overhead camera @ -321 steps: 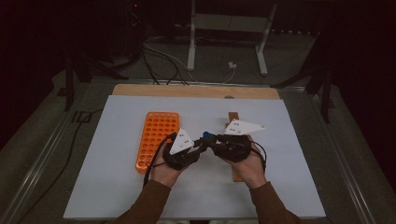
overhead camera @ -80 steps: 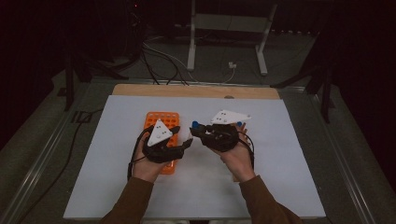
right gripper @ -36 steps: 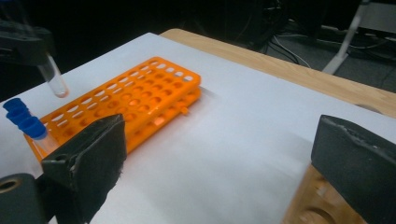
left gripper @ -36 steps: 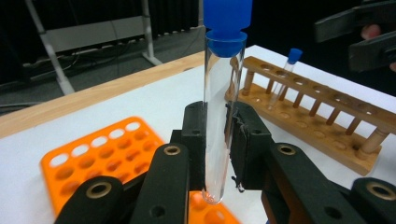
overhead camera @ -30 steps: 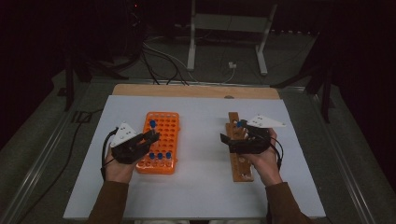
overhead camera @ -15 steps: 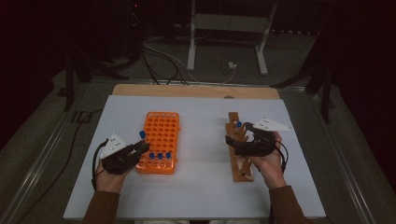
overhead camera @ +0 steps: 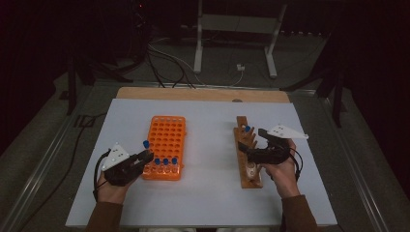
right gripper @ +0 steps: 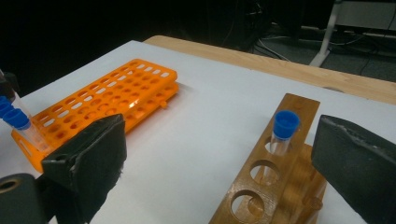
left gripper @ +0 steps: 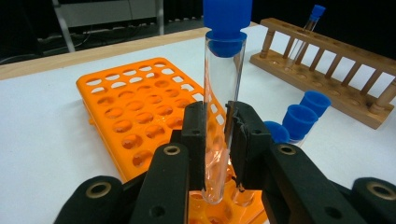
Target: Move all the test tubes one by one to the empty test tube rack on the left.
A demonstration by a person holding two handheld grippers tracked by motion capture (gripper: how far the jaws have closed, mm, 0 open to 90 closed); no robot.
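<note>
**Holding one capped tube at the orange rack**

Gripping a clear test tube [left gripper: 223,93] with a blue cap, my left tool [overhead camera: 140,157] is clenched on the glass just below its middle, and the tube stands nearly upright between the two black jaws. It sits at the near left corner of the orange tube rack [overhead camera: 167,145], over the rack's front edge. Three more blue-capped tubes [overhead camera: 165,161] stand in the rack's nearest row, just beside the one I hold.

My right tool [overhead camera: 249,150] is released, its jaws spread wide on either side of the wooden tube rack [right gripper: 275,186]. It hovers over that rack's middle, touching nothing that I can see. One blue-capped tube [right gripper: 284,133] stands in a hole toward the wooden rack's far end; the two holes nearer to me look empty.

Both racks lie on the white surface [overhead camera: 208,193], well apart, the orange one to my left and the wooden one to my right.
</note>
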